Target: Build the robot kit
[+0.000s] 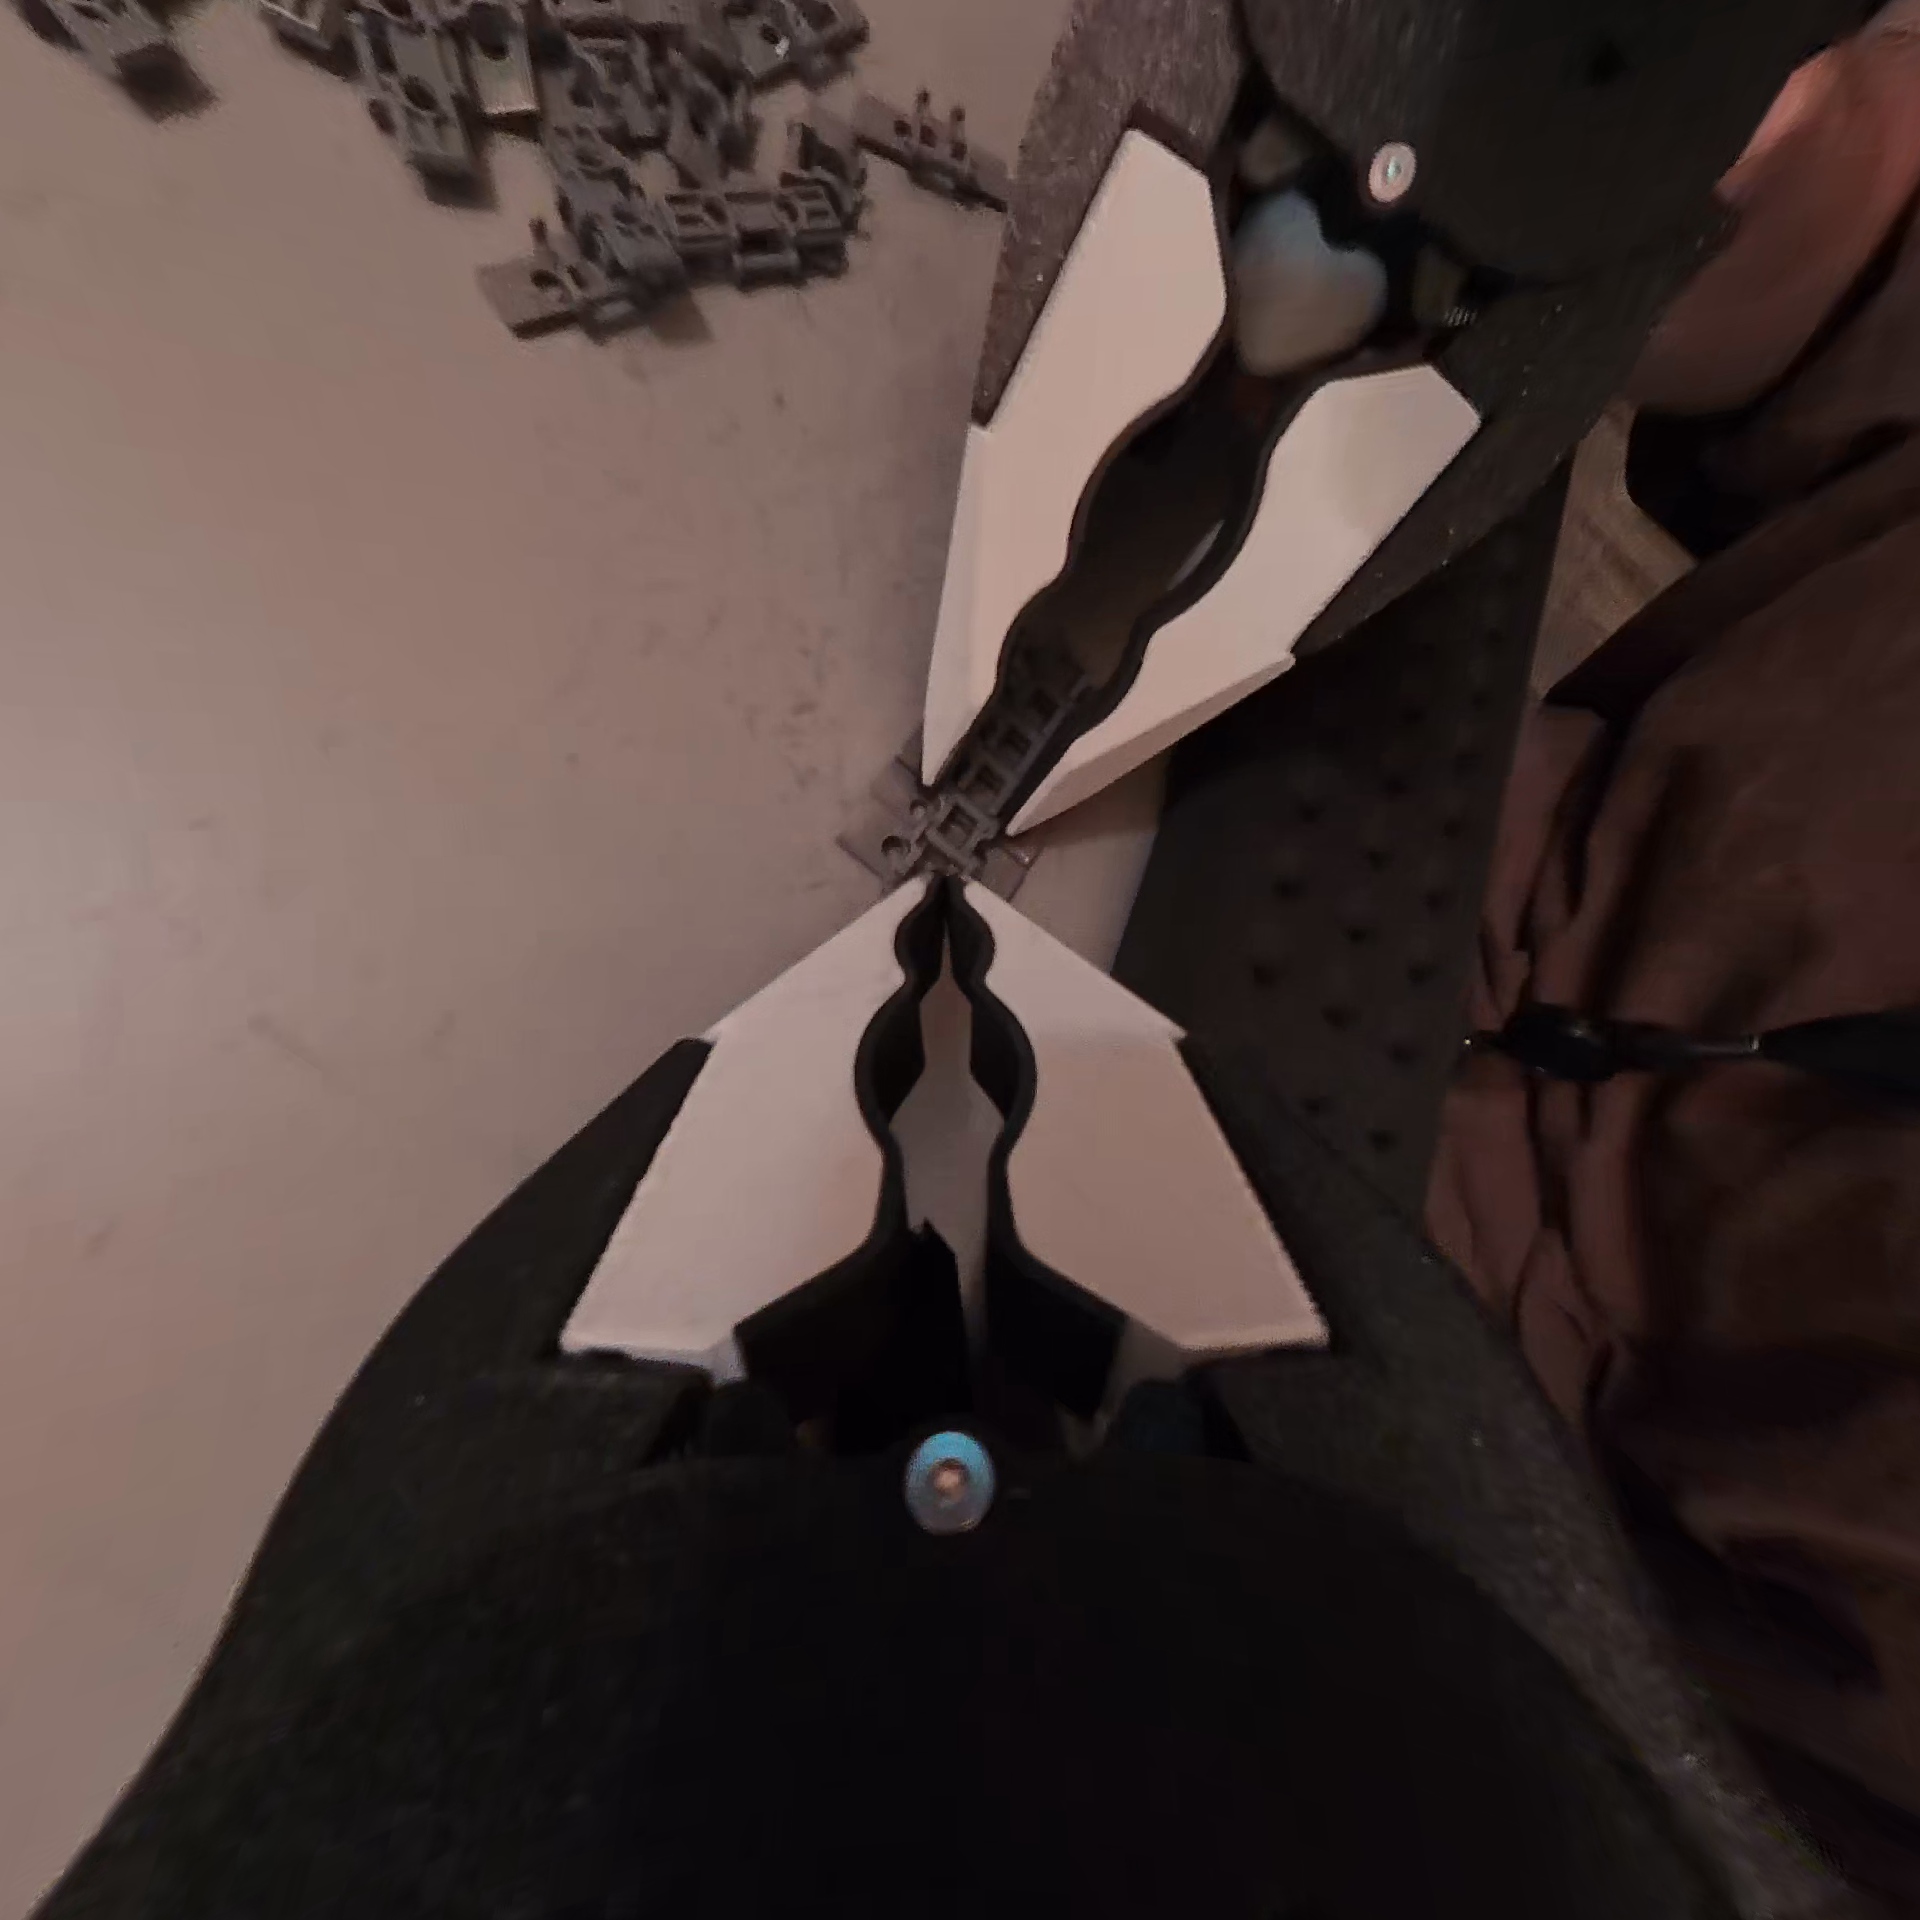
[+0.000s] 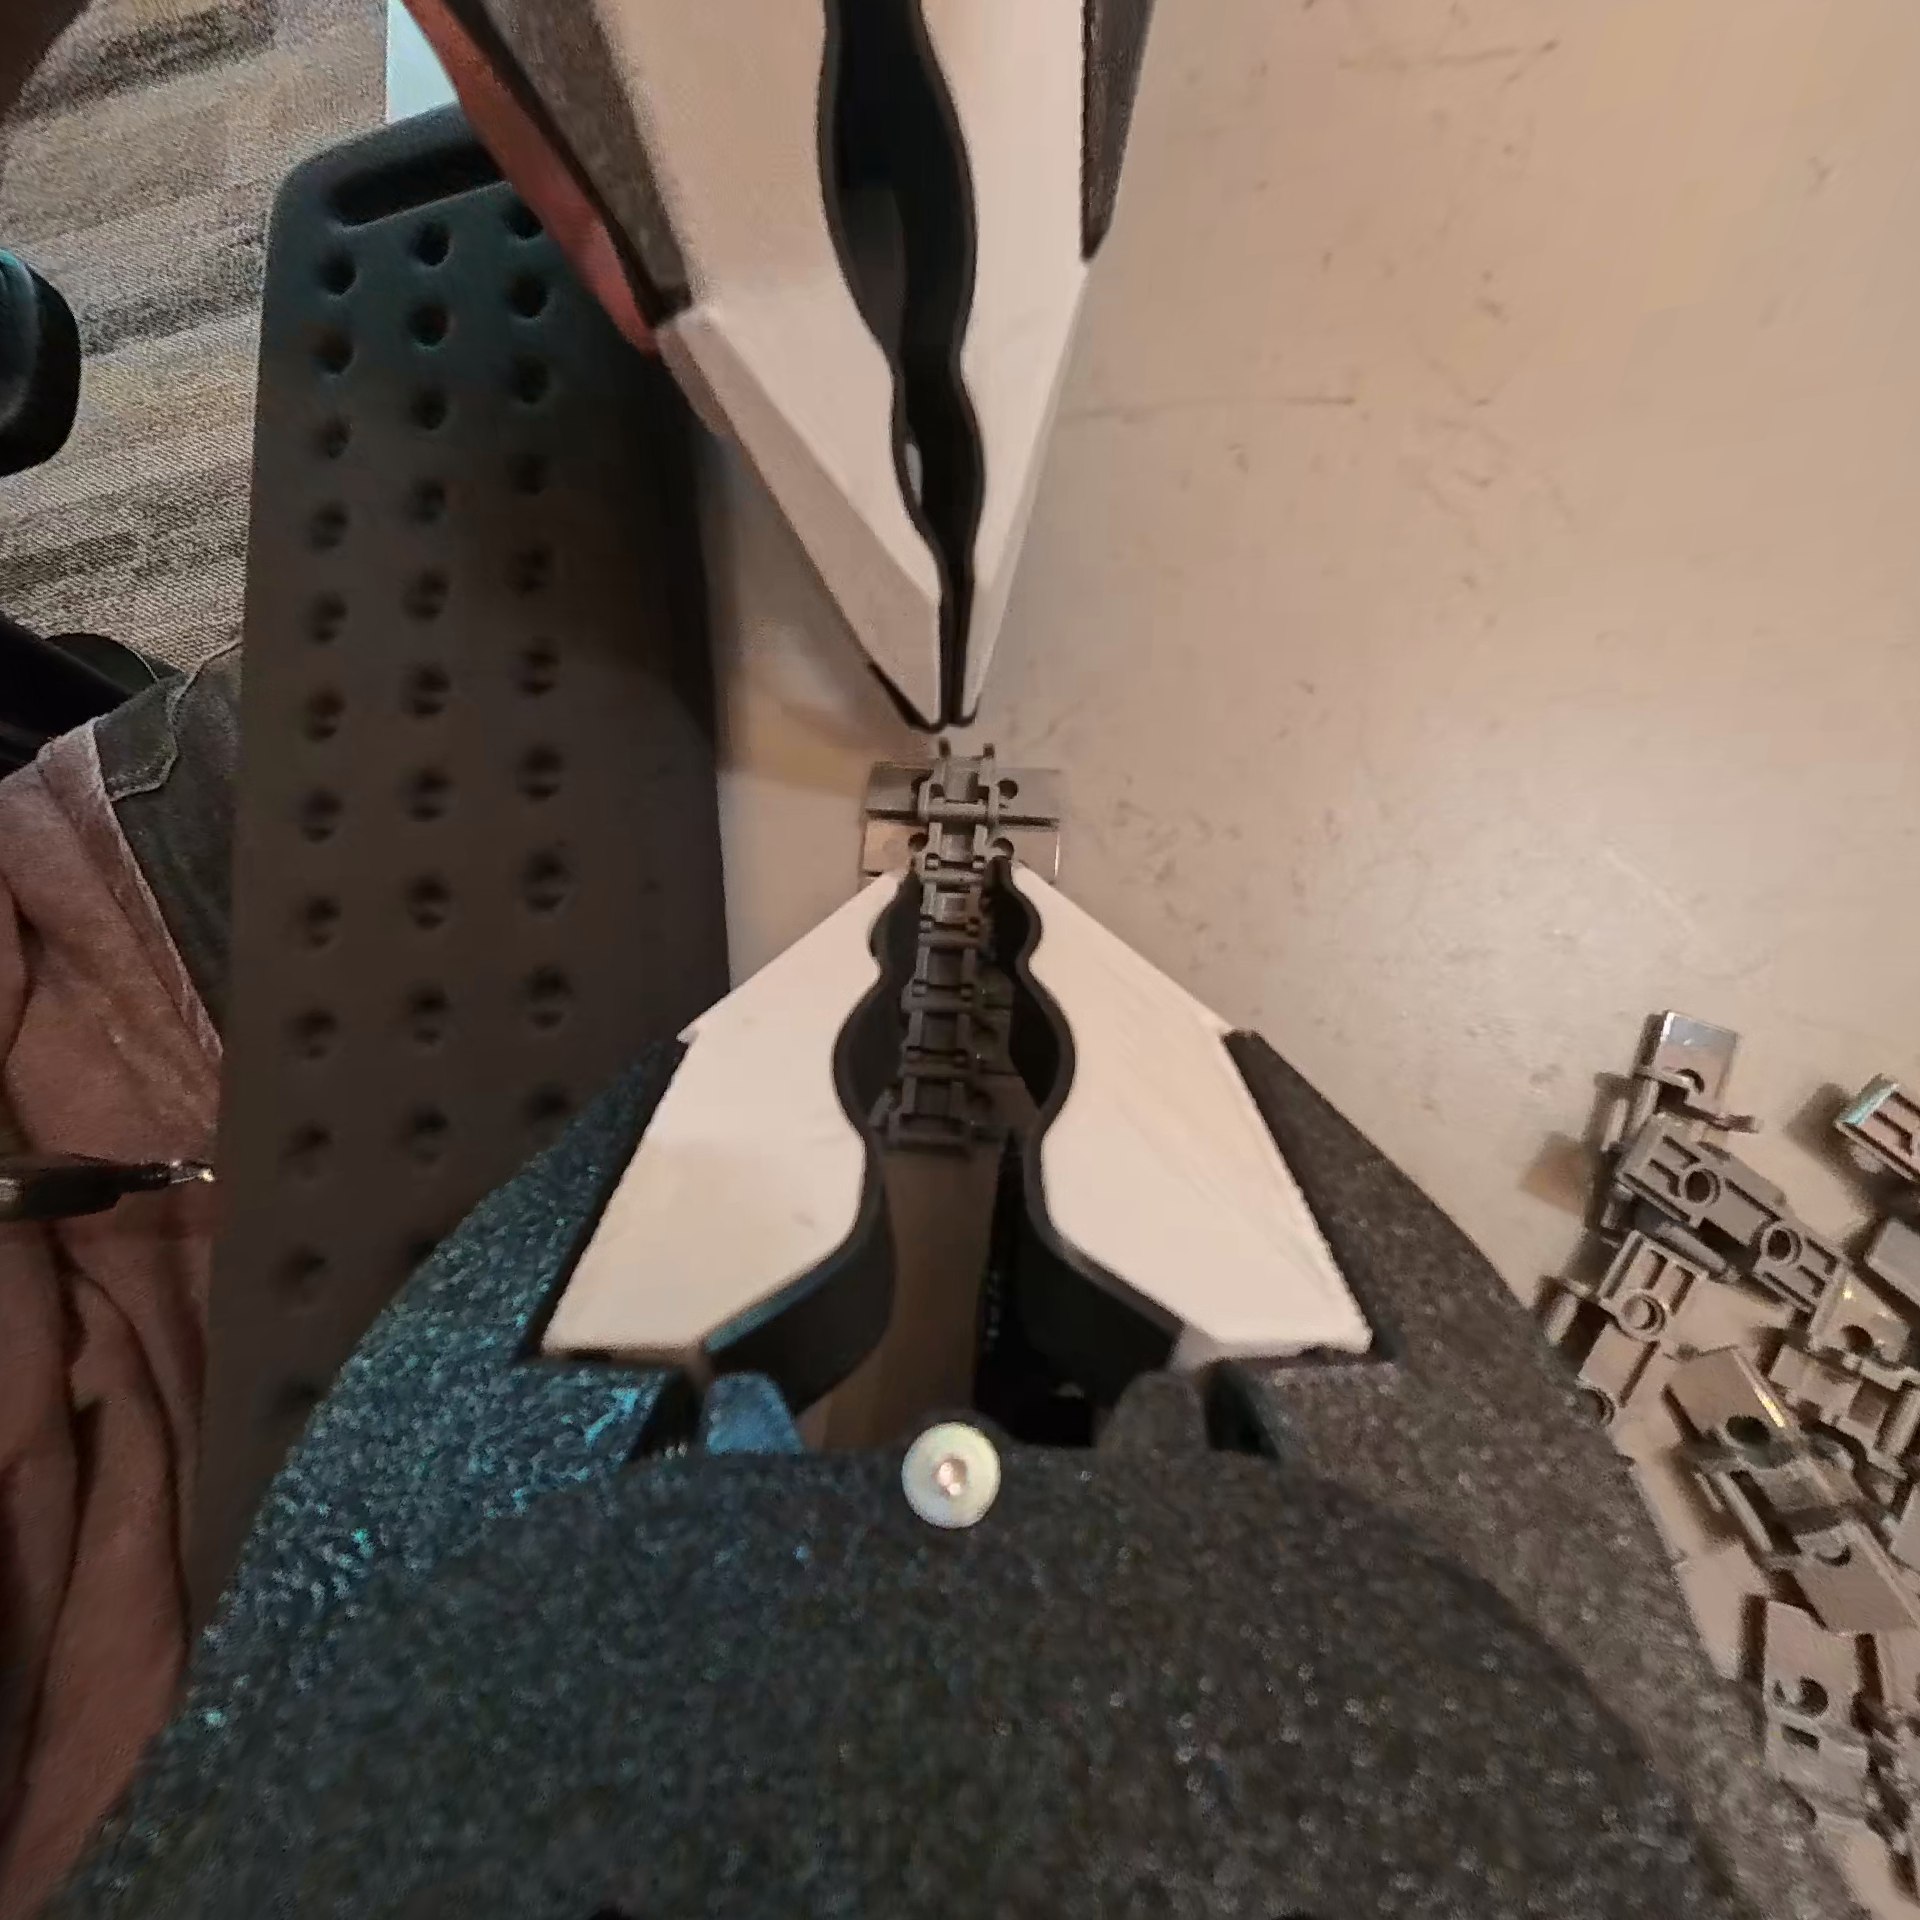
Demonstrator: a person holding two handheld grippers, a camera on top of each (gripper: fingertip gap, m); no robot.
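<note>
Gripping a short chain of gray plastic links [image 2: 951, 997], your right gripper [image 2: 954, 883] has its white fingers [image 2: 1132, 1091] closed on the chain's sides, so the links run lengthwise down the gap between them. The chain's far end sticks out past the fingertips and ends in a wider link with flat plates [image 2: 961, 816] to either side; that end sits low over the pale tabletop [image 2: 1455, 520], though you cannot tell if it touches.

Your left gripper [image 1: 943, 902] points at that same end from the opposite side. Its tips are pressed together with nothing between them, and they sit just short of the wide link, very close but with a thin gap showing in the right wrist view. In the left wrist view the chain [image 1: 971, 821] lies right at your left fingertips, with the right gripper [image 1: 961, 831] coming in from above.

No box or tray shows; the spare gray links lie loose in a heap [image 2: 1766, 1351] on the table, well off to the right of your right gripper and apart from the held chain. A dark perforated panel [image 2: 436, 727] stands at the table's edge on the other side, with reddish-brown cloth [image 1: 1714, 1247] beyond it.
</note>
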